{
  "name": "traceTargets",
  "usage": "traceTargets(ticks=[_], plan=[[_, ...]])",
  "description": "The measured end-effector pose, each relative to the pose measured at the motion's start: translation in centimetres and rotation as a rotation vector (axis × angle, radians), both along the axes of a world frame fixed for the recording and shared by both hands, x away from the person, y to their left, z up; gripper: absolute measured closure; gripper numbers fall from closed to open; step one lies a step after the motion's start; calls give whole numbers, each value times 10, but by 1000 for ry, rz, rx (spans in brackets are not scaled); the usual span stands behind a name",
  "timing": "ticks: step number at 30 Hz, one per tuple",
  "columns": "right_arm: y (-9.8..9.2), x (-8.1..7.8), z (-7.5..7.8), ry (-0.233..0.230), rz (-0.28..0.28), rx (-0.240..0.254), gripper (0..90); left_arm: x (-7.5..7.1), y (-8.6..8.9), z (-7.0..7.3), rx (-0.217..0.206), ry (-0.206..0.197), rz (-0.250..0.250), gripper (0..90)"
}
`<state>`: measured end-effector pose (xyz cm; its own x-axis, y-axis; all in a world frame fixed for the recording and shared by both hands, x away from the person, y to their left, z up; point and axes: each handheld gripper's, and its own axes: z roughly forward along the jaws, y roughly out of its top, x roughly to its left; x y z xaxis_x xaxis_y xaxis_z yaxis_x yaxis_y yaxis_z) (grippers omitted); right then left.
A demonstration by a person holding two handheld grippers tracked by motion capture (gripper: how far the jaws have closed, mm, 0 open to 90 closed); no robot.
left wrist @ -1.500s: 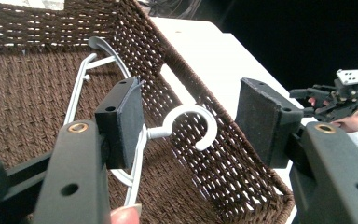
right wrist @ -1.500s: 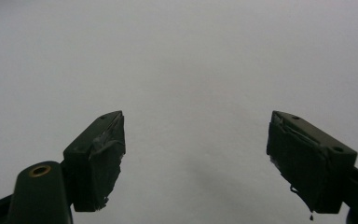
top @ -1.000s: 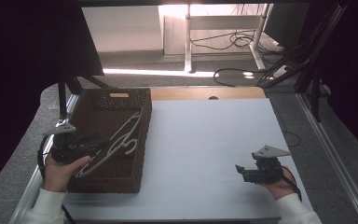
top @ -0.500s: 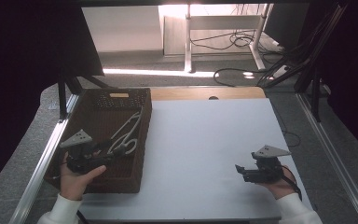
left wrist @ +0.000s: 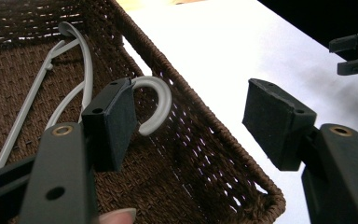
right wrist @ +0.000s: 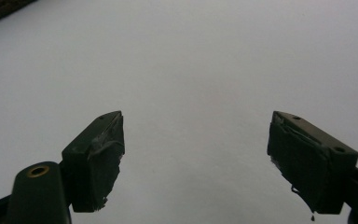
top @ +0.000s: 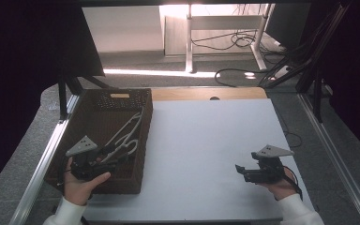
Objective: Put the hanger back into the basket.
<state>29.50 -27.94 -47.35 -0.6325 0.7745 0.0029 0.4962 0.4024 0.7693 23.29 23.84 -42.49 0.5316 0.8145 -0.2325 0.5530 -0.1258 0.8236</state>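
Now over the basket [top: 143, 140] — left tool [top: 115, 158], jaws wider — above hanger [top: 126, 133].

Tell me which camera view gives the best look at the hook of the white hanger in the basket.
The left gripper view: the hanger's hook curves up close against the basket wall, just past the open left gripper. The high view shows the whole hanger, small, its hook partly hidden. The right gripper view shows white table.

My left gripper [top: 107, 158] sits near-left, level, pointing right, its jaws having just been opening and now standing wide with nothing pressed between the pads. My right gripper [top: 243, 170] hangs near-right, pointing left, jaws spread wide.
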Motion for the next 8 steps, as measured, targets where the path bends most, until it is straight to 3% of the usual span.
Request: traceTargets(ticks=[8], plan=[[0,-2,3,4,3,33,188,0,-2,-2,1,-2,0,339]])
